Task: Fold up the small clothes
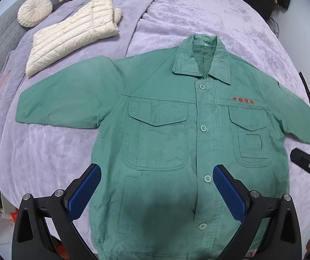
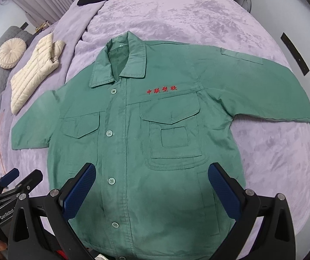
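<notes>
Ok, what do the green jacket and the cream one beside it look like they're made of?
Green jacket: likely matte woven cotton or a blend; visible topstitching, creases, no sheen. Cream jacket: probably thin synthetic shell with padding; narrow quilted channels, puffy look.

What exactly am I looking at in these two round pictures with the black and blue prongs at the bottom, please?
Each picture comes from a fisheye camera mounted on a handheld gripper; a person holds one in each hand. The blue-padded prongs are its fingers. The left gripper and the right gripper are both open, holding nothing, above a green jacket spread flat, buttoned, on a purple bedspread. Farther back lie a folded cream puffer jacket and a round cushion.
</notes>
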